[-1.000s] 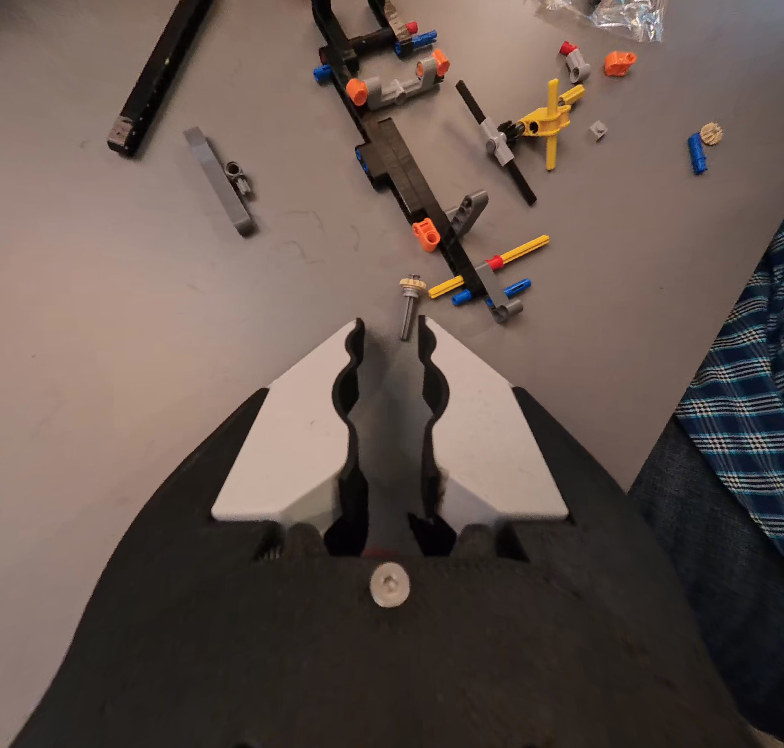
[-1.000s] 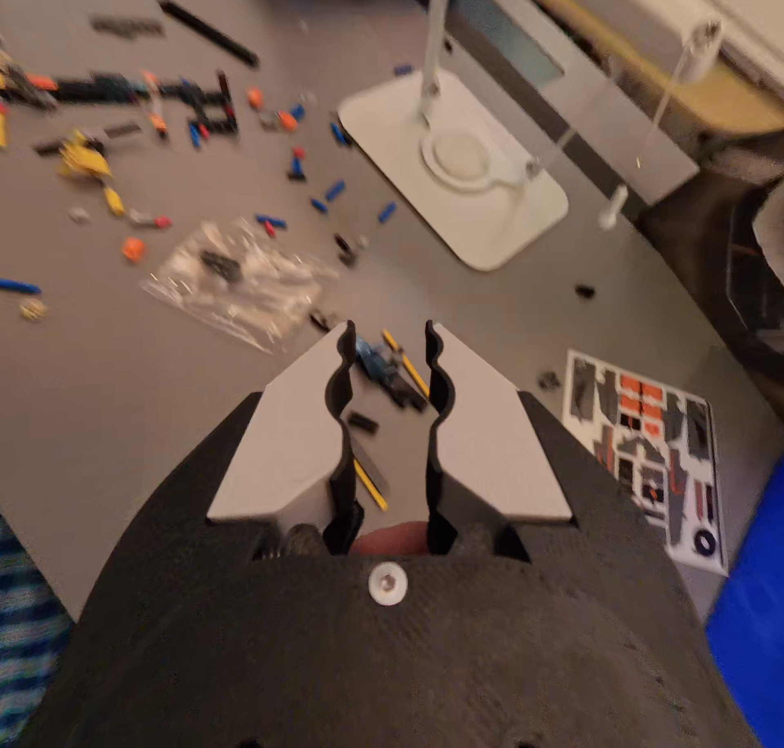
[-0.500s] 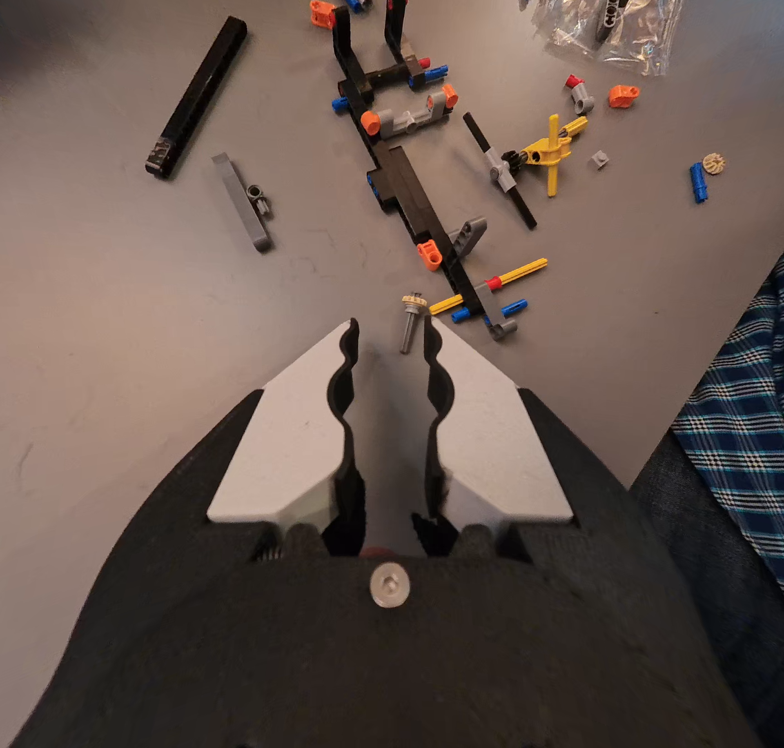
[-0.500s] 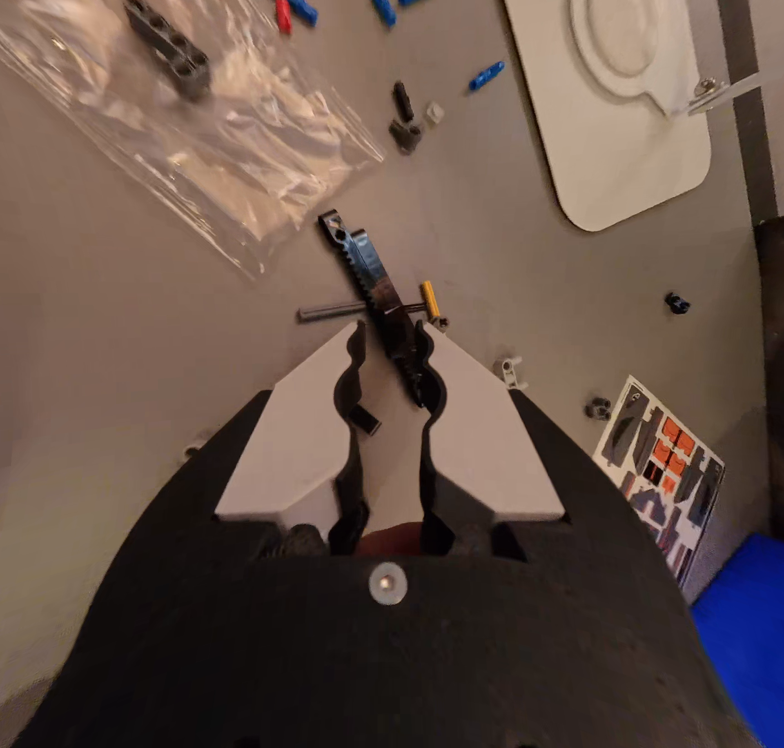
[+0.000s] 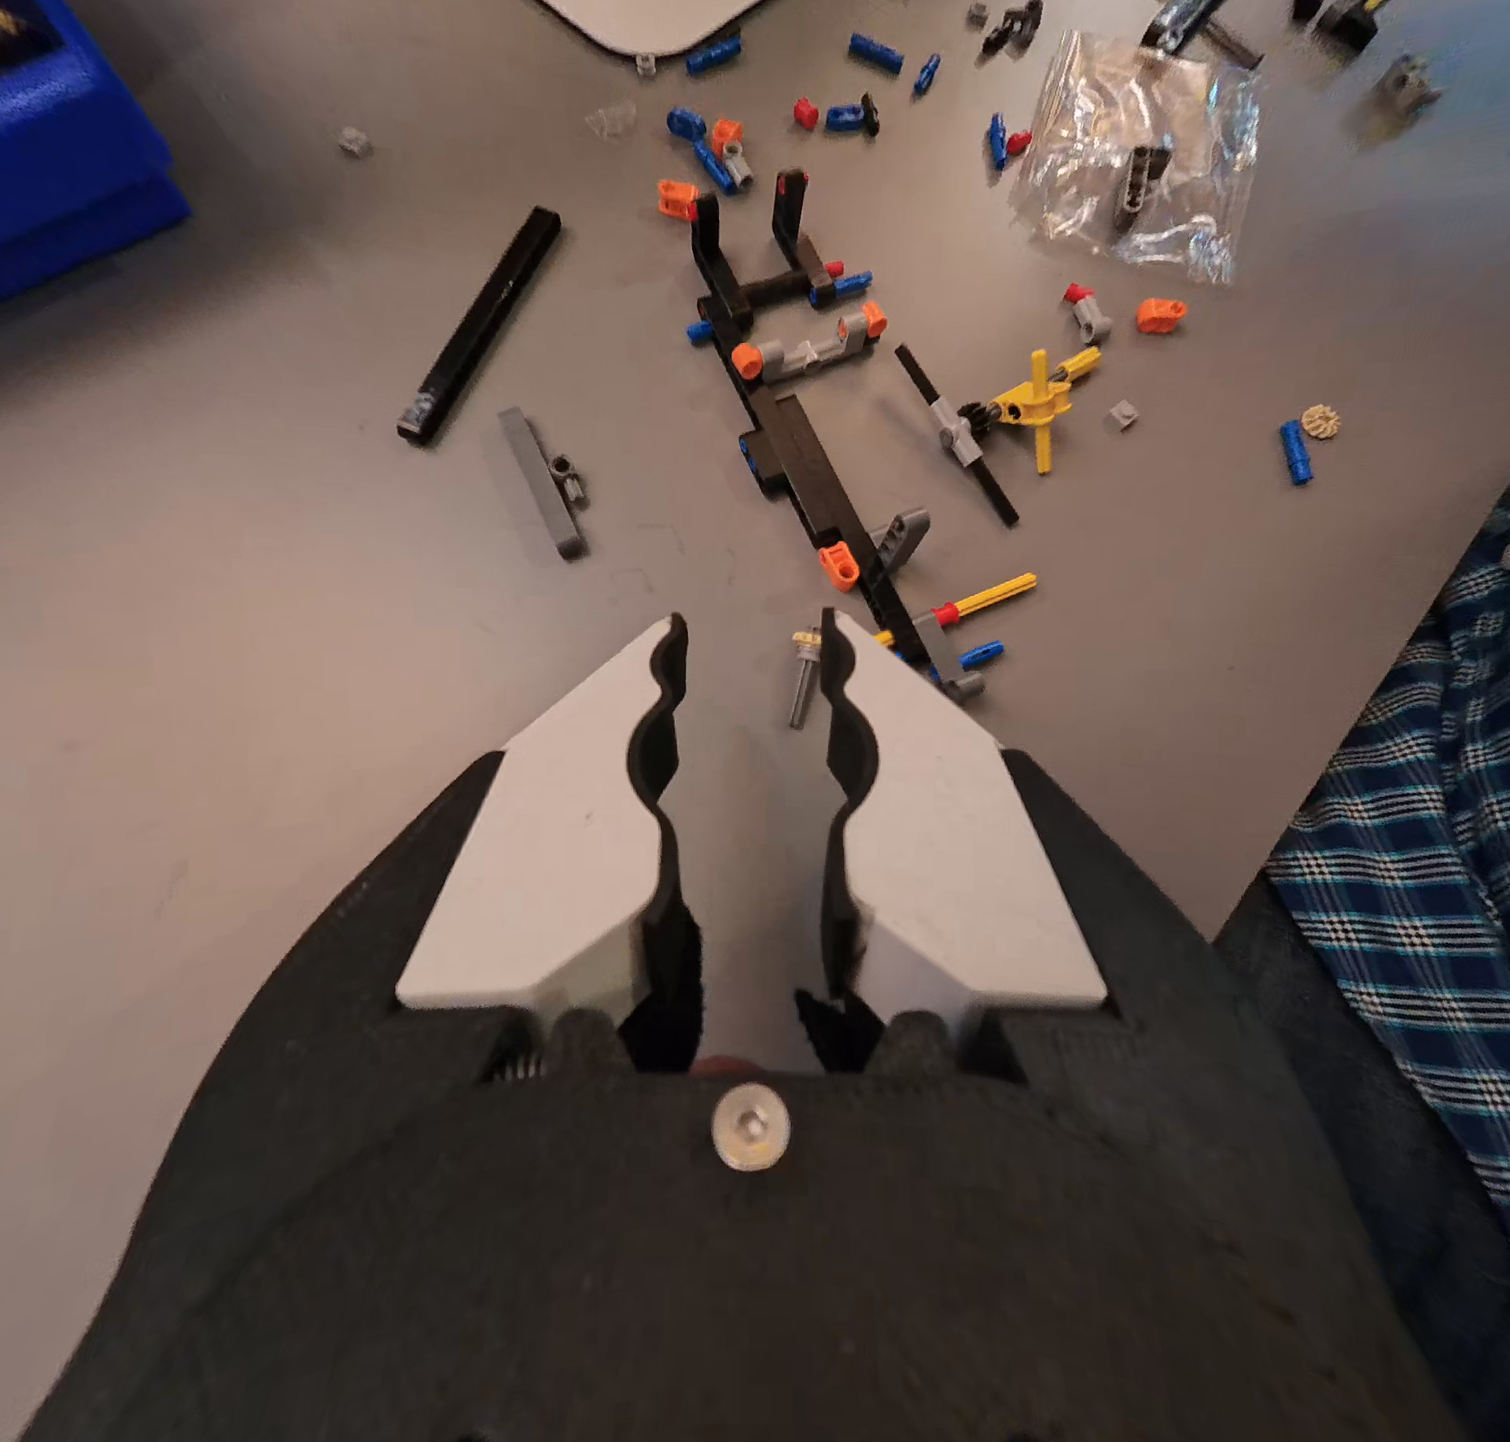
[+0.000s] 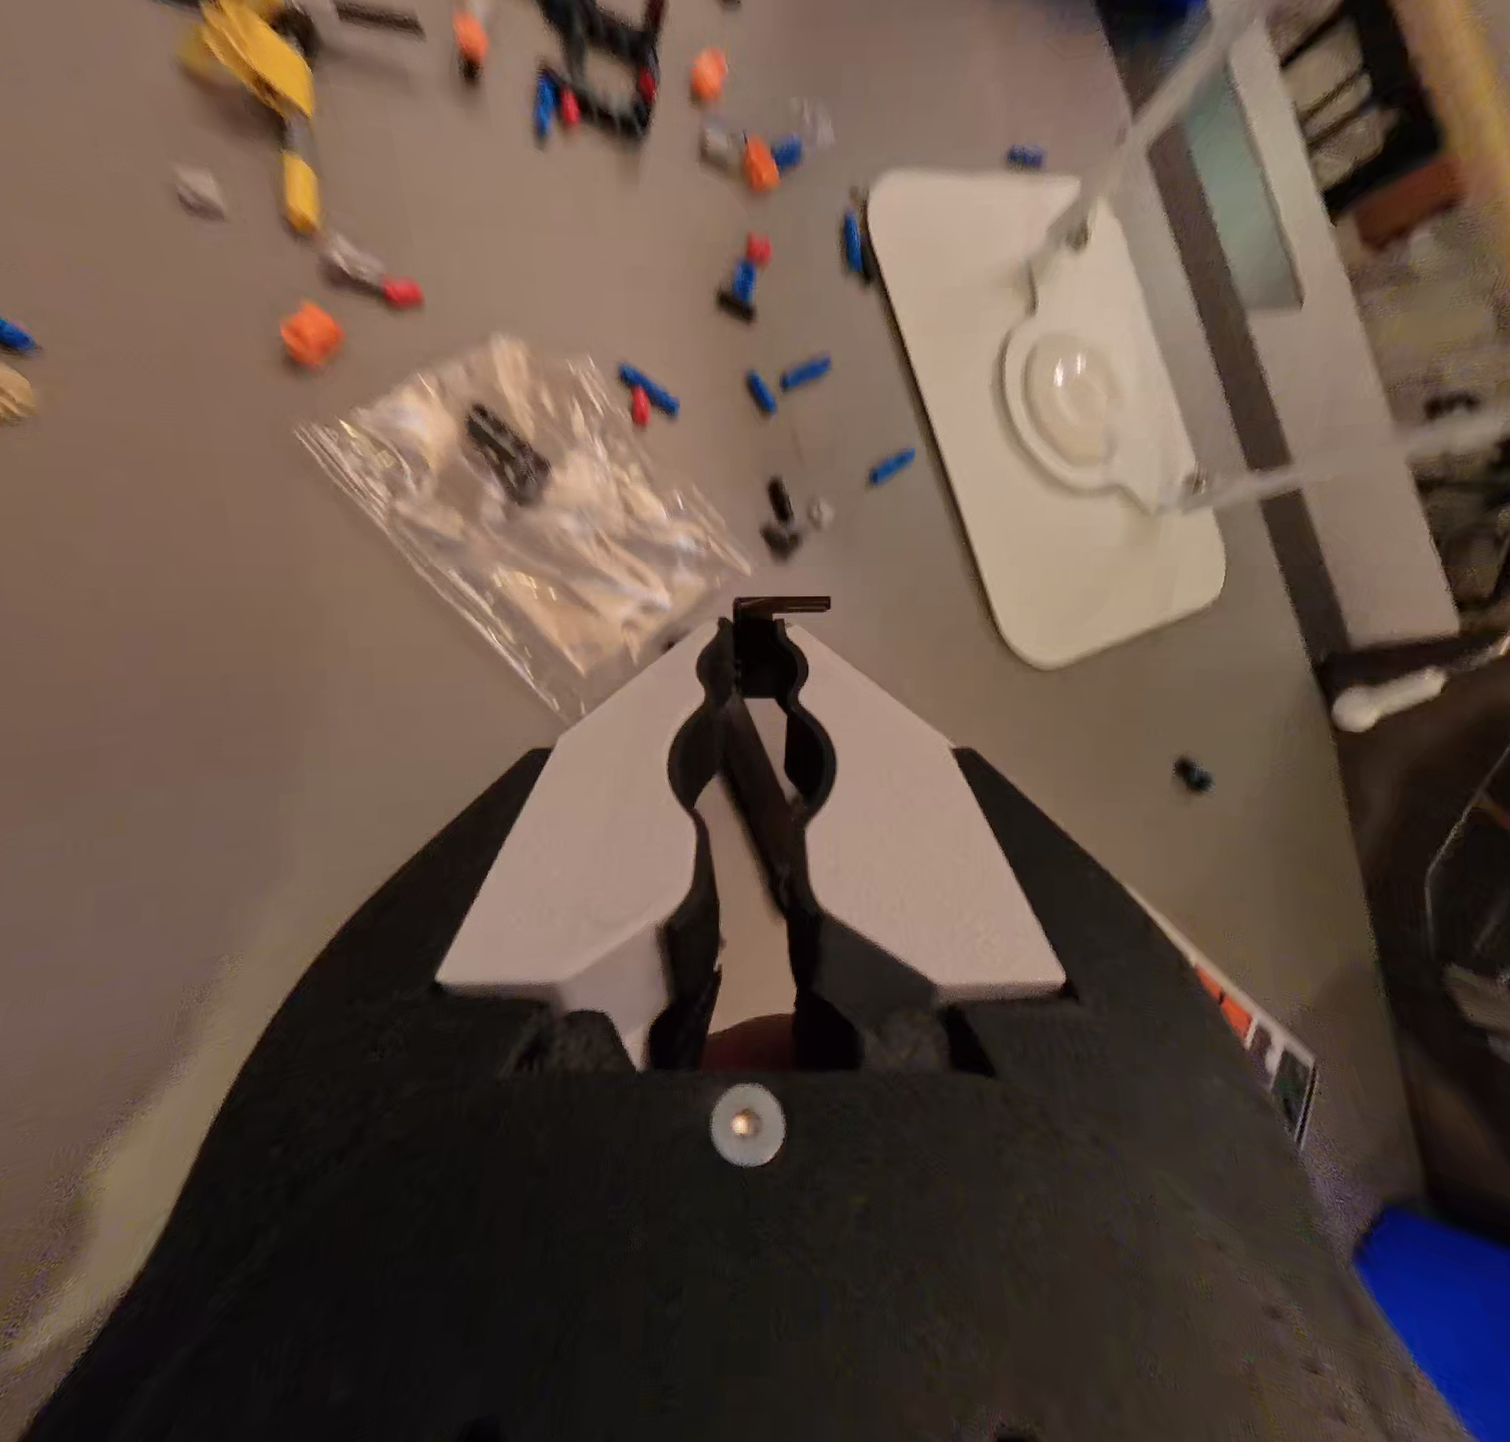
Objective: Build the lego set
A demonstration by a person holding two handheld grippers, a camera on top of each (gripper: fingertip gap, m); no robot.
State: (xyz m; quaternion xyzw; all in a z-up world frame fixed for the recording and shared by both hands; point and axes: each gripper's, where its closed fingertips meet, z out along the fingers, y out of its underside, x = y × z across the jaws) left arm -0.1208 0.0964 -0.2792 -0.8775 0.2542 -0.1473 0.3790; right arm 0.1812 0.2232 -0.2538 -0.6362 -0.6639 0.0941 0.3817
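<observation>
Lego assembly [image 5: 805, 455], a long black beam frame with orange, blue and grey fittings, lies flat on the grey surface [image 5: 245, 667], ahead of the left hand-held gripper [image 5: 752, 626]. That gripper's jaws stand apart and empty above the surface; a small grey axle with a tan gear [image 5: 803, 671] lies between the fingertips, close against the right one.

Right hand-held gripper [image 6: 756, 626] is clamped on a black lego piece [image 6: 764, 757], held clear of the surface, its end protruding past the tips.

Surroundings: a white stand base [image 6: 1046, 422] with a clear post sits at the far side, a blue bin [image 5: 57, 136] at the left edge. A clear plastic bag [image 5: 1136, 152] holding a dark beam lies among scattered blue pins and orange connectors. A black bar [image 5: 482, 324], a grey beam [image 5: 543, 483] and a yellow axle cluster [image 5: 1034, 406] lie apart from the frame. Plaid fabric [image 5: 1405, 831] shows past the surface's near edge. The right wrist view is motion-blurred.
</observation>
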